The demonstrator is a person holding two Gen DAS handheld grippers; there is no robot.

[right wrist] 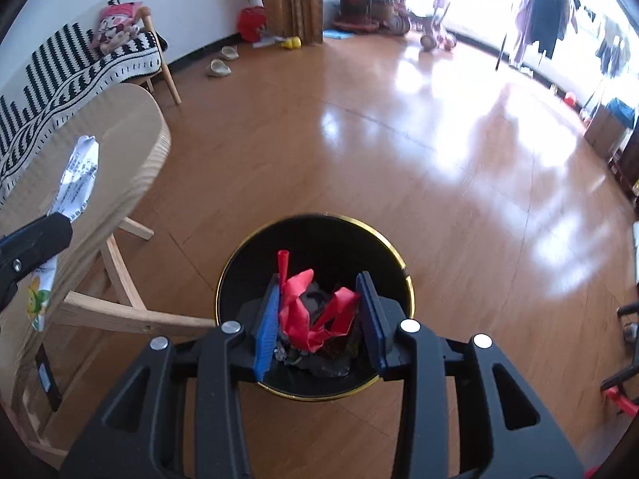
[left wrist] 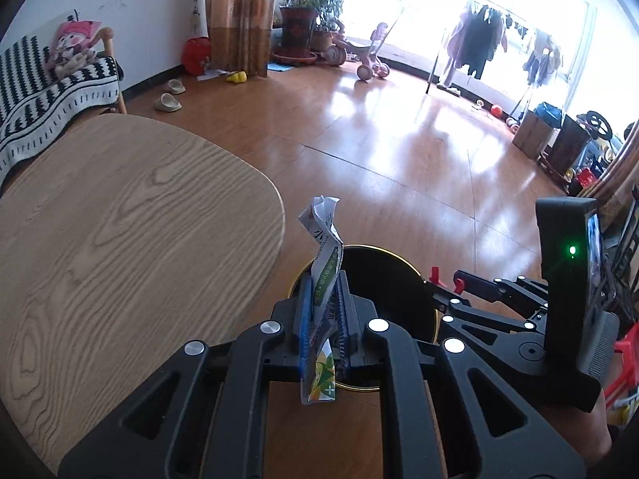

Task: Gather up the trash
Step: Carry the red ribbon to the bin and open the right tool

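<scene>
My left gripper [left wrist: 324, 279] is shut on a crumpled white-and-green wrapper [left wrist: 325, 263], held upright at the near rim of a black trash bin with a gold rim [left wrist: 395, 263] on the floor. The wrapper also shows in the right wrist view [right wrist: 76, 175], held by the left gripper [right wrist: 32, 239] beside the table. My right gripper [right wrist: 319, 287] is open, directly over the bin [right wrist: 315, 393]. A crumpled red wrapper [right wrist: 303, 311] lies between its spread jaws, touching the left pad, seemingly loose over the bin. Dark trash lies in the bin.
A light wooden table [left wrist: 120, 239] stands left of the bin, with its legs [right wrist: 120, 275] visible. A bench with a striped blanket [left wrist: 48, 88] stands against the wall. Slippers [left wrist: 167, 101], plant pots, a tricycle [left wrist: 359, 52] and a clothes rack stand far across the wooden floor.
</scene>
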